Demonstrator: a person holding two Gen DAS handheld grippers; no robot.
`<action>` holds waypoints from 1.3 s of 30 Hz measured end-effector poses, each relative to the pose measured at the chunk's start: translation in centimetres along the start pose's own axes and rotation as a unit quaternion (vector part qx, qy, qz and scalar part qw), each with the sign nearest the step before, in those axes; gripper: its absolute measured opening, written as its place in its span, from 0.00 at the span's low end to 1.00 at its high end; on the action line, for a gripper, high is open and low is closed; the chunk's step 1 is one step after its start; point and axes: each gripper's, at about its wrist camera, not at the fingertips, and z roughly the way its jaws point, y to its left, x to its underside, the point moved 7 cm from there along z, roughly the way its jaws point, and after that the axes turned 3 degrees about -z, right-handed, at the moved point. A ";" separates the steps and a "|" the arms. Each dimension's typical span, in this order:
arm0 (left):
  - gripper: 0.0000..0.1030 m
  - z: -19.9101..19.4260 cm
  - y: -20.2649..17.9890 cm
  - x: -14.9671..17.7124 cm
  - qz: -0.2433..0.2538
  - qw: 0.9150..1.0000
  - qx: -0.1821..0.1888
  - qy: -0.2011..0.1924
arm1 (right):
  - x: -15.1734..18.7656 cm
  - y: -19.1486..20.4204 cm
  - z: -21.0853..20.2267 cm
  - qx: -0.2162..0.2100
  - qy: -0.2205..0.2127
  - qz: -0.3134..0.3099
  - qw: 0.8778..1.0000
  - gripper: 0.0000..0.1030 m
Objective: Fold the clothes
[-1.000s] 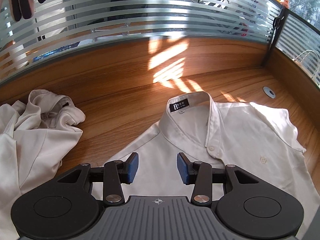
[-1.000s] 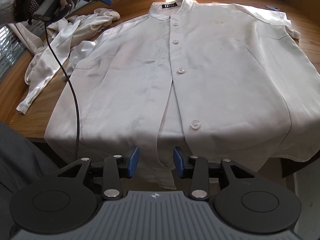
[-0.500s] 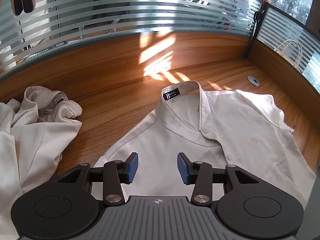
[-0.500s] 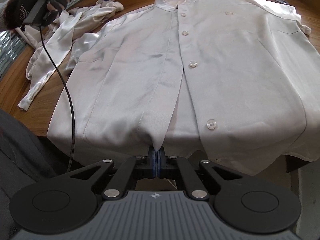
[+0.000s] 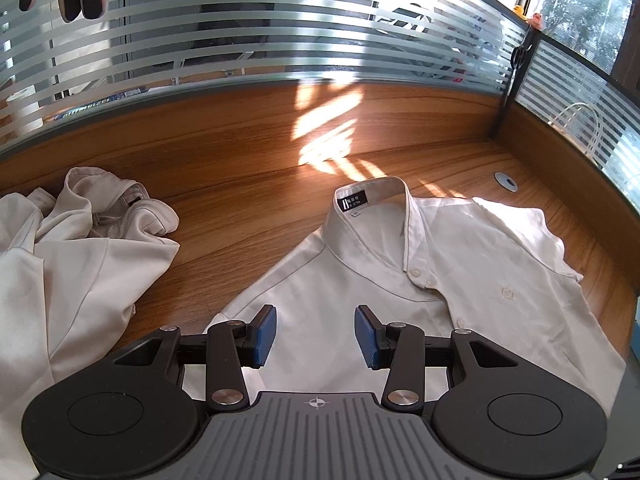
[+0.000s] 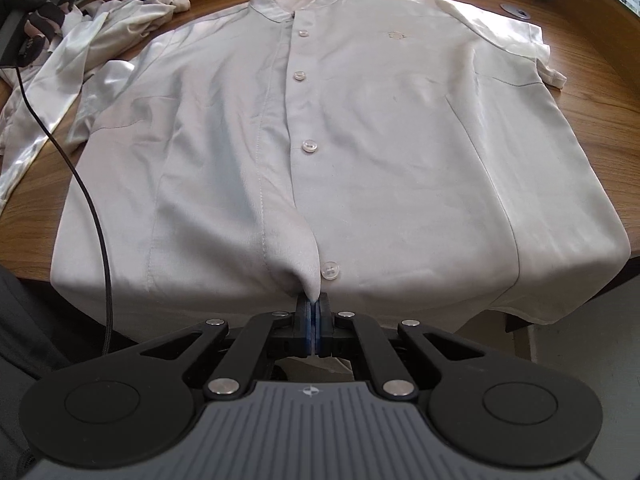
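On the brown table [image 6: 600, 92] we see a white shirt [image 6: 400, 140] lying flat, buttons up. Our right gripper [image 6: 313, 312] pinches its bottom edge tight. Our left gripper [image 5: 316, 334] hangs apart over its shoulder, holding nothing.

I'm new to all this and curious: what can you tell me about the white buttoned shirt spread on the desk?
The white shirt lies front up on the wooden desk, band collar away from the person, black neck label inside. It looks like thin, smooth fabric with pale buttons, short sleeves and a small chest emblem. Its hem hangs over the desk's near edge. The right claw is shut on the placket's bottom.
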 end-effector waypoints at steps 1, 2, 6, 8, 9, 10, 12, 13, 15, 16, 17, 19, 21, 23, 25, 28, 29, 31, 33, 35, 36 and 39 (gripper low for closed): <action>0.45 0.0 0.0 -0.1 0.001 1.000 0.000 -0.002 | 0.0 0.0 0.2 0.004 0.003 0.001 1.000 0.02; 0.45 -0.1 0.1 -0.2 0.001 1.000 -0.001 -0.003 | 0.1 0.1 0.4 0.008 0.005 0.002 1.000 0.02; 0.47 0.7 -0.2 -0.6 0.011 1.000 0.002 0.002 | 0.3 0.4 1.1 0.014 0.005 0.015 1.000 0.02; 0.49 1.4 -0.8 -0.8 0.020 1.000 0.004 0.007 | 0.4 0.5 1.2 0.015 0.003 0.024 1.000 0.02; 0.49 1.7 -1.0 -0.9 0.023 1.000 0.006 0.009 | 0.4 0.5 1.3 0.017 0.003 0.028 0.999 0.02; 0.49 2.2 -1.5 -1.1 0.028 1.000 0.007 0.010 | 0.4 0.5 1.3 0.018 0.001 0.033 0.999 0.03; 0.49 3.2 -2.4 -1.5 0.039 0.999 0.011 0.011 | 0.5 0.5 1.3 0.023 0.000 0.042 0.999 0.06; 0.49 3.7 -2.9 -1.7 0.048 0.999 0.014 0.010 | 0.5 0.5 1.1 0.027 -0.001 0.046 0.999 0.08; 0.49 4.8 -4.0 -2.2 0.067 0.998 0.019 0.009 | 0.5 0.4 0.8 0.034 -0.004 0.052 0.998 0.16; 0.49 5.5 -4.6 -2.4 0.081 0.996 0.023 0.010 | 0.4 0.4 0.5 0.037 -0.007 0.056 0.998 0.18; 0.49 6.1 -5.2 -2.6 0.095 0.995 0.026 0.012 | 0.4 0.4 0.1 0.040 -0.010 0.060 0.997 0.20; 0.48 7.5 -6.2 -2.8 0.129 0.991 0.032 0.019 | 0.1 0.4 -0.7 0.045 -0.018 0.067 0.997 0.27; 0.48 9.1 -7.4 -2.6 0.173 0.984 0.037 0.029 | -0.4 0.3 -1.3 0.050 -0.027 0.073 0.996 0.30; 0.48 10.5 -8.4 -2.3 0.218 0.974 0.040 0.038 | -1.1 0.3 -1.9 0.058 -0.035 0.078 0.995 0.30; 0.48 11.8 -9.3 -2.0 0.258 0.964 0.048 0.047 | -2.1 0.2 -2.2 0.063 -0.044 0.081 0.994 0.30; 0.48 13.4 -10.3 -1.5 0.294 0.951 0.064 0.067 | -4.1 0.2 -2.5 0.064 -0.059 0.081 0.993 0.30; 0.48 13.9 -10.4 -1.4 0.300 0.948 0.070 0.078 | -4.8 0.2 -2.4 0.063 -0.062 0.080 0.993 0.30; 0.48 14.6 -10.5 -1.4 0.284 0.950 0.086 0.095 | -6.3 0.2 -2.3 0.062 -0.069 0.076 0.993 0.30; 0.48 14.9 -10.5 -1.5 0.252 0.955 0.112 0.109 | -8.2 0.1 -1.9 0.059 -0.077 0.068 0.993 0.30; 0.48 14.7 -10.5 -1.7 0.227 0.958 0.132 0.111 | -10.3 0.1 -1.4 0.055 -0.086 0.059 0.993 0.30; 0.48 14.6 -10.5 -1.7 0.220 0.960 0.136 0.107 | -11.3 0.1 -1.2 0.054 -0.090 0.055 0.993 0.30; 0.44 14.2 -10.1 -2.2 0.214 0.963 0.131 0.094 | -14.6 0.0 0.1 0.043 -0.101 0.042 0.993 0.30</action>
